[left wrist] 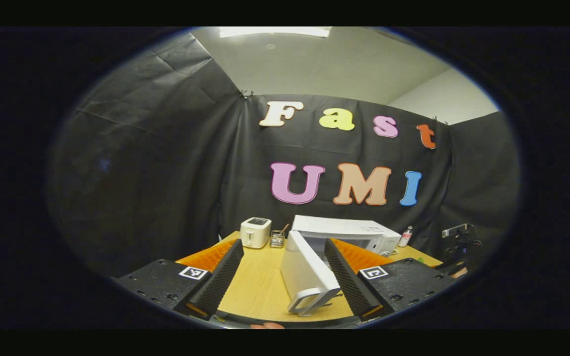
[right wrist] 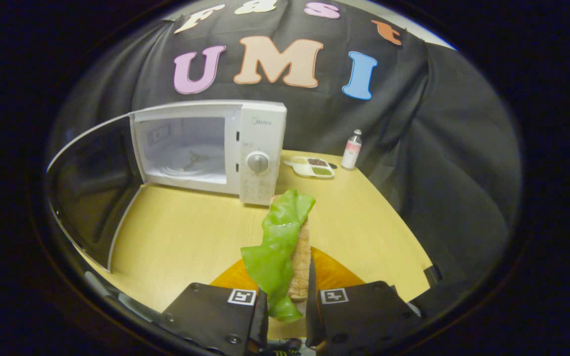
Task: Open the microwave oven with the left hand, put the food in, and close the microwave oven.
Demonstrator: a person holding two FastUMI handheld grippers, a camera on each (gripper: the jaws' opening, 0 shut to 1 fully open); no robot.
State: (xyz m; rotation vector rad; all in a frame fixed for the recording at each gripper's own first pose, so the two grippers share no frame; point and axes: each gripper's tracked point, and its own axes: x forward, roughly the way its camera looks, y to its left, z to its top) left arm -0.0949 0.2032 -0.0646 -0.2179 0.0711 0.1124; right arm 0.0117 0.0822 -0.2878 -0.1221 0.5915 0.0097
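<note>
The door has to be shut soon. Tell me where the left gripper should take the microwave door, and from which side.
Take the handle at the free edge of the open microwave door. It is a raised loop between the left gripper's open fingers, so probably come straight ahead, one finger inside the loop.

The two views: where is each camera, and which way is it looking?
Left gripper view: rides on the left hand-held gripper, open, facing the open door edge-on, with microwave and toaster behind.
Right gripper view: rides on the right hand-held gripper, shut on the food, facing the microwave cavity, with a bottle and tray to its right.
Both share the microwave, door, table.
</note>
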